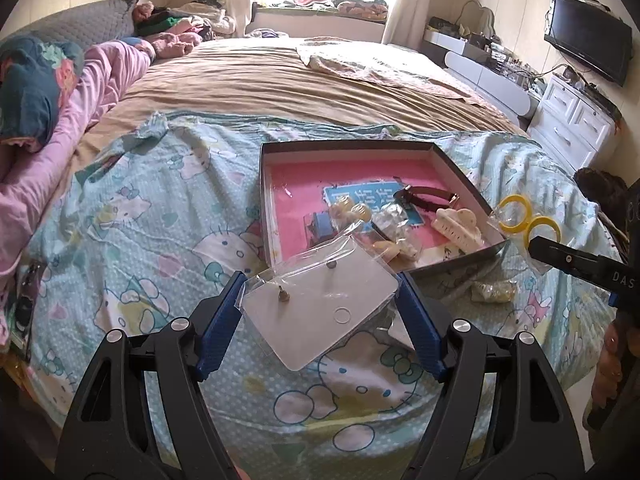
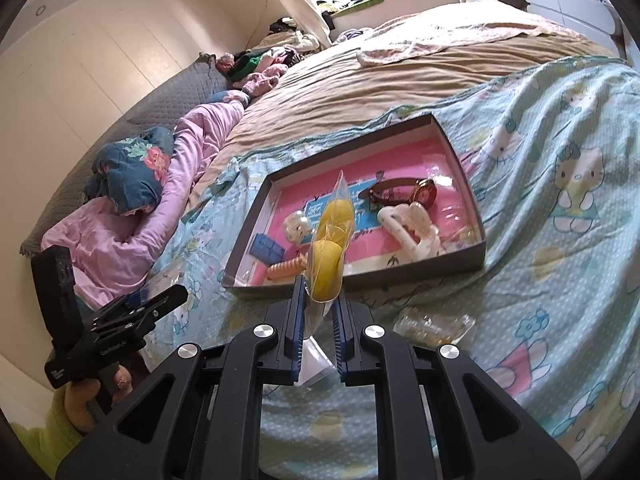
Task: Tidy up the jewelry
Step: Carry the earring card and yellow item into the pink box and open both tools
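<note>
The bed (image 1: 280, 80) serves as the work area, and a cartoon-print sheet (image 1: 140, 240) is spread over its near end, probably to give small pieces a flat, clean place to lie. On that sheet sits the shallow box (image 1: 266, 200) with a pink floor, open side up so sorted items can be dropped in from above; already inside lie a brown-strapped watch (image 2: 404, 194), a white hair claw (image 2: 412, 228), a small blue card (image 2: 266, 249) and a few pale trinkets. The left tongs (image 1: 320, 312) hang just short of the box's near edge and grip a clear packet with a white earring card (image 1: 320, 312) by its two side edges, the blue pads pressing the plastic so the card stays face up and level, which looks like a carry toward the box. The right tongs (image 2: 318, 340) are pinched almost fully together on the lower end of a clear bag holding two yellow rings (image 2: 330, 240), so the bag stands upright ahead of the fingers and in line with the box's middle, seemingly ready to go in as well. One more small crinkled packet (image 2: 434, 326) of yellowish pieces lies loose on the sheet beside the box's near corner, not yet sorted; what it contains is too blurred to say.
</note>
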